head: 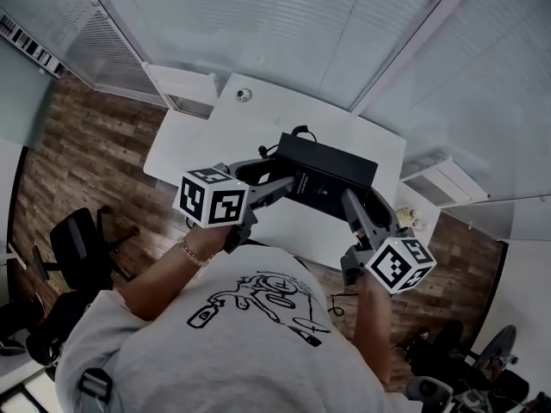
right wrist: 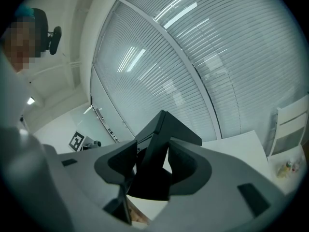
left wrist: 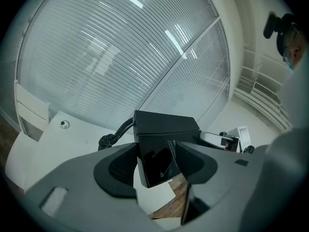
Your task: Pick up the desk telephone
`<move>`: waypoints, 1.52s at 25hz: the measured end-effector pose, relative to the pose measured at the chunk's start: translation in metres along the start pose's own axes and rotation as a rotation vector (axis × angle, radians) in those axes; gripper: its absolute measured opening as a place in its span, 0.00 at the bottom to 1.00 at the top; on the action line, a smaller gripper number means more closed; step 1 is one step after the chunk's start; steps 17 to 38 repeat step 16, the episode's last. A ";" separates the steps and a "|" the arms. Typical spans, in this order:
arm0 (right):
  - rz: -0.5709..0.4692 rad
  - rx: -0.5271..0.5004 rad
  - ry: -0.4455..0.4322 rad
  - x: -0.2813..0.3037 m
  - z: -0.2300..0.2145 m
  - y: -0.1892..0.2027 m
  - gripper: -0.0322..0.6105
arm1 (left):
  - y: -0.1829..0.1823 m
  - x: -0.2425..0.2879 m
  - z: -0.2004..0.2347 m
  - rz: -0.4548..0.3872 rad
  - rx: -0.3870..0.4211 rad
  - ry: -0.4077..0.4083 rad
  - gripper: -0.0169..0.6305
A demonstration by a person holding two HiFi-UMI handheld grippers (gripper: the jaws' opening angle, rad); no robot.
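The black box-shaped desk telephone (head: 331,172) hangs tilted just above the white desk (head: 258,119), its black coiled cord (left wrist: 113,137) trailing down to the top. The lift looks essentially done, with only raising it clear or carrying it left. The left gripper (left wrist: 157,166) is clamped on the telephone's near left edge. The right gripper (right wrist: 149,168) pinches the opposite end, jaws narrowly apart around the casing.

I hold the black box-shaped desk telephone (head: 327,172) between both grippers, over the white table (head: 258,119). The left gripper (head: 277,186) clamps its left end and the right gripper (head: 351,206) its right end. The black coiled cord (head: 299,132) leaves its far side. A black office chair (head: 79,246) stands left of the table.
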State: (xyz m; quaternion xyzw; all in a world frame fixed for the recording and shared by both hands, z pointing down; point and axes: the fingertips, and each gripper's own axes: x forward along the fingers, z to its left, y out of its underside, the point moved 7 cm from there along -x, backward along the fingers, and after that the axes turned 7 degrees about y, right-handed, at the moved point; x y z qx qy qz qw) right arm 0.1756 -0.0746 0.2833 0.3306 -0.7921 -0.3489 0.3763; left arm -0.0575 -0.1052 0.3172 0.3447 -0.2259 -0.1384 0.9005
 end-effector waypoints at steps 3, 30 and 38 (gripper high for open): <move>-0.003 0.001 -0.001 -0.001 0.000 0.003 0.35 | -0.001 -0.001 0.000 0.000 0.007 -0.001 0.40; -0.007 0.013 0.004 -0.001 -0.001 0.004 0.35 | -0.002 -0.001 0.000 0.008 0.010 0.001 0.40; -0.007 0.013 0.004 -0.001 -0.001 0.004 0.35 | -0.002 -0.001 0.000 0.008 0.010 0.001 0.40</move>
